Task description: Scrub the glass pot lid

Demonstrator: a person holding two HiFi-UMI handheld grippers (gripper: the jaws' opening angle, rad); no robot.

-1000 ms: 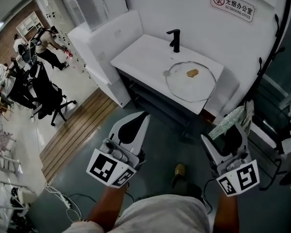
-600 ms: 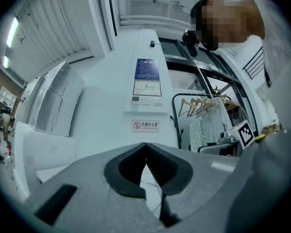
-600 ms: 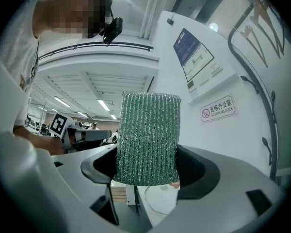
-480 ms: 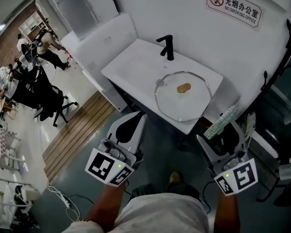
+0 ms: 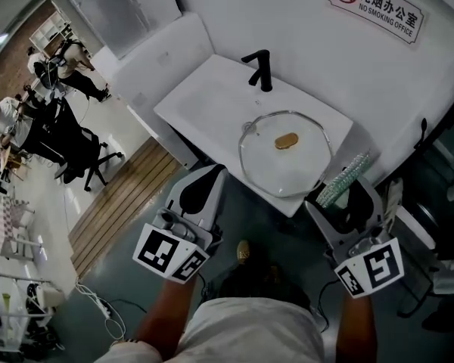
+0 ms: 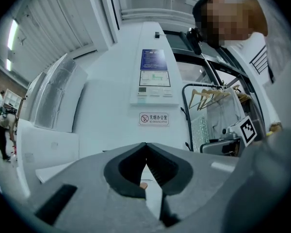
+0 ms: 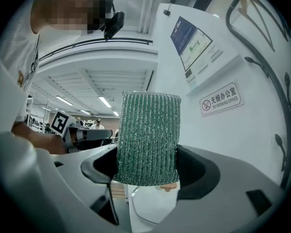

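Thus far no scrubbing is done: the lid lies flat on the white worktop, untouched. My right gripper has its jaws clamped on a green scourer. My left gripper has its jaws closed on nothing. Both hang short of the lid, so all scrubbing remains.

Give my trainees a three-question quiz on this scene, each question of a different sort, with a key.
1. True or false: the left gripper holds the green scouring pad.
2. Where is the glass lid? A: in the left gripper. B: lying on the white counter in front of the black tap. C: in the right gripper.
3. Fill in: the right gripper is shut on the ____.

Key: 1 false, its jaws are shut and empty; 2 B; 3 scouring pad.
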